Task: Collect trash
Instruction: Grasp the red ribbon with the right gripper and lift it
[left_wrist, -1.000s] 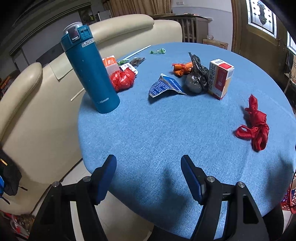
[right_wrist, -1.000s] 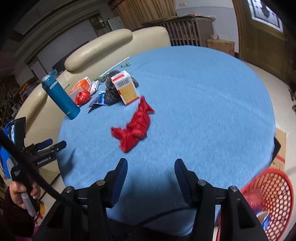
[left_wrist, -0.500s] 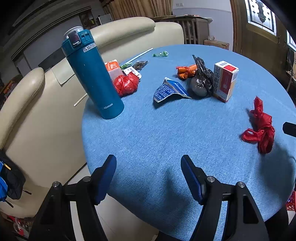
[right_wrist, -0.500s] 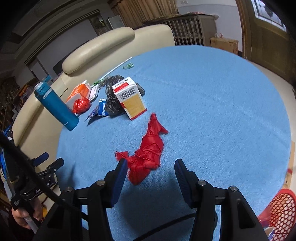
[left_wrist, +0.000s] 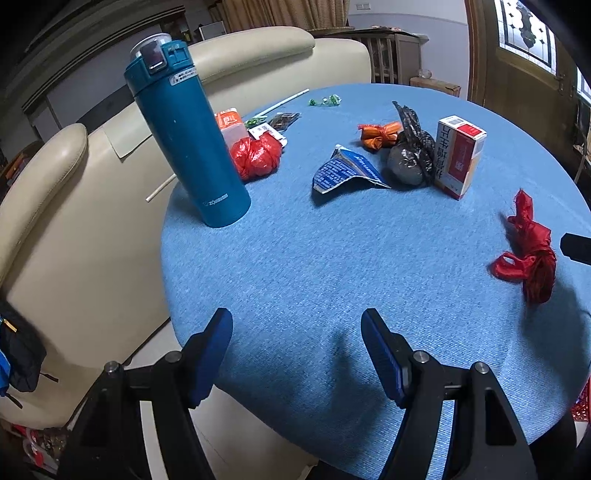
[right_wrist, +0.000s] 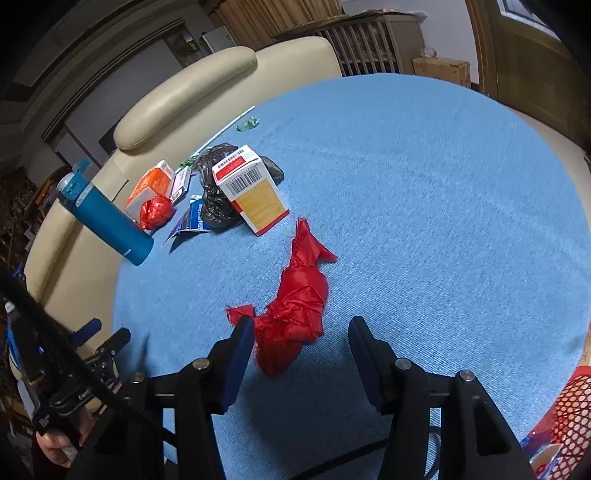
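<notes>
— Right claw (right_wrist: 301, 345)?
— Mine stands open, nothing gripped; red bag (right_wrist: 295, 314) low centre, partly between the fingers.
— Obstructions?
— Box (right_wrist: 251, 194) and black bag (right_wrist: 218, 210) above it; flask (right_wrist: 107, 218) left. Left claw (left_wrist: 297, 350) open, empty.

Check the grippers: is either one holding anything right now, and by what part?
Nothing is held. The right hand-held gripper is open, its fingers either side of the knotted end of the red bag without pinching it. The left hand-held gripper is open over bare tablecloth.
</notes>
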